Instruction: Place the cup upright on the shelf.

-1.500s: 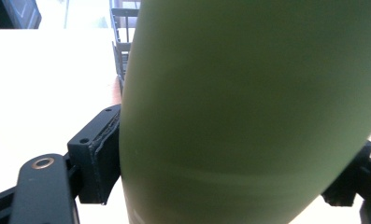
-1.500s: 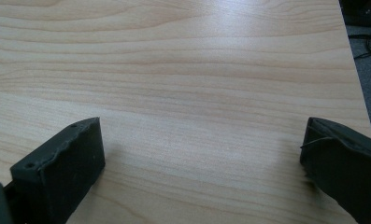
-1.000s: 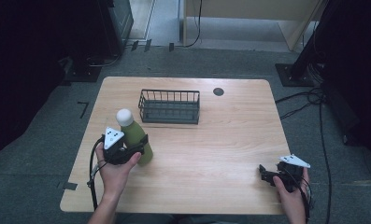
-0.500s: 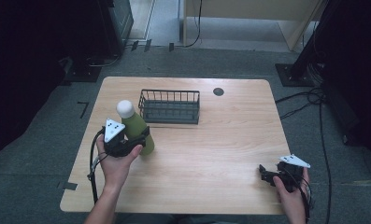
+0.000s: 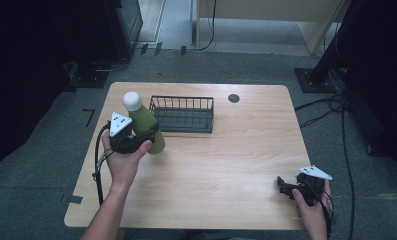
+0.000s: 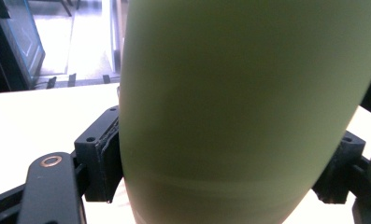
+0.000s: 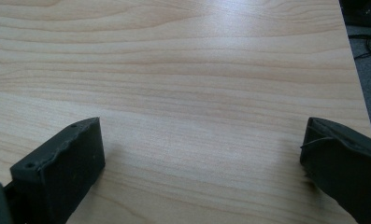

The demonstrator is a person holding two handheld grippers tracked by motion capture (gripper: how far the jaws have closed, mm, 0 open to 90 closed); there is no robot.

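A green bottle (image 5: 146,125) with a white cap hangs tilted above the left part of the wooden table (image 5: 246,145), my left gripper (image 5: 145,134) shut on its body. In the left gripper view the bottle (image 6: 239,107) looms large between both black pads (image 6: 103,158). A black wire basket (image 5: 182,114) stands just right of the bottle, at the table's back middle. My right gripper (image 5: 282,187) rests near the front right corner, open. Its jaws stand wide apart over bare wood (image 7: 197,93) in the right gripper view, and the right gripper (image 7: 202,158) holds nothing.
A small dark round hole (image 5: 233,98) sits in the tabletop behind the basket's right end. Cables (image 5: 336,110) run over the grey floor to the right of the table. Dark equipment stands at the far left.
The left gripper has lifted the bottle off the table and carried it farther away, toward the basket's left end. The bottle now leans. The right gripper has stayed put.
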